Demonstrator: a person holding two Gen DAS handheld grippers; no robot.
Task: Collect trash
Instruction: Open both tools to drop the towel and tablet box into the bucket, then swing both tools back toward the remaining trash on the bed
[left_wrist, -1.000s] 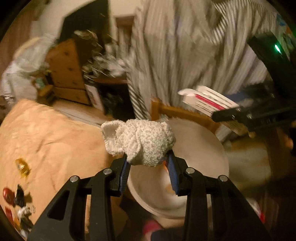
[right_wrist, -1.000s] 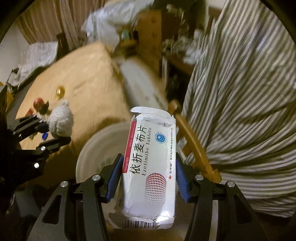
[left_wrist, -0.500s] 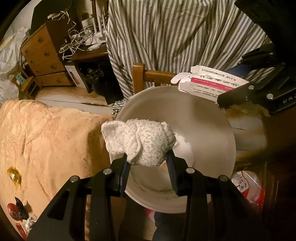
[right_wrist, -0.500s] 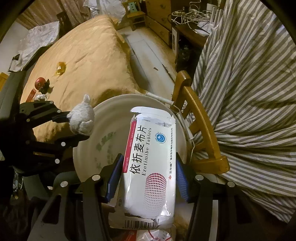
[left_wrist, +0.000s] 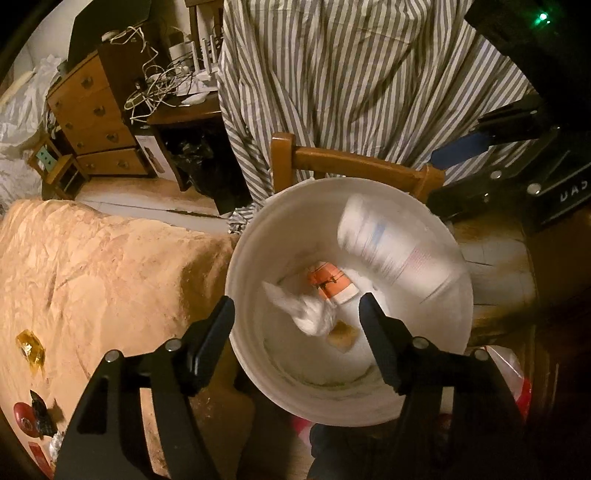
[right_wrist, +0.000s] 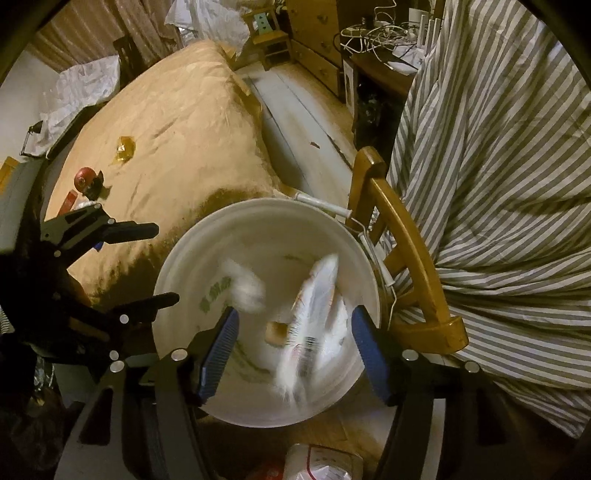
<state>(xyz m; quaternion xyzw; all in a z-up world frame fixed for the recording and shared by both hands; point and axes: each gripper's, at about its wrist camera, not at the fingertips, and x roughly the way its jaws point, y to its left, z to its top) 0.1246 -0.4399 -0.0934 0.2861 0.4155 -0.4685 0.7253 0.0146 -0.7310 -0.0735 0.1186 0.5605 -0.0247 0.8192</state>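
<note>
Both grippers hang over the white bucket (left_wrist: 458, 280), the left gripper (left_wrist: 295, 317) and right gripper (right_wrist: 291, 328) spreading their jaws with nothing gripped, while the blurred medicine box (right_wrist: 314, 321) and the white wad (right_wrist: 245, 286) tumble inside the bucket beside the wooden chair (right_wrist: 406, 251).

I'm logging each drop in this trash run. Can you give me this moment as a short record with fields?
bin: white bucket, beside a wooden chair
left gripper: above the bucket, fingers opening, nothing between them
right gripper: above the bucket, fingers opening
falling items: white wad and medicine box, both blurred inside the bucket
already in bucket: orange-and-white package
left on bed: red object, amber wrapper
</note>
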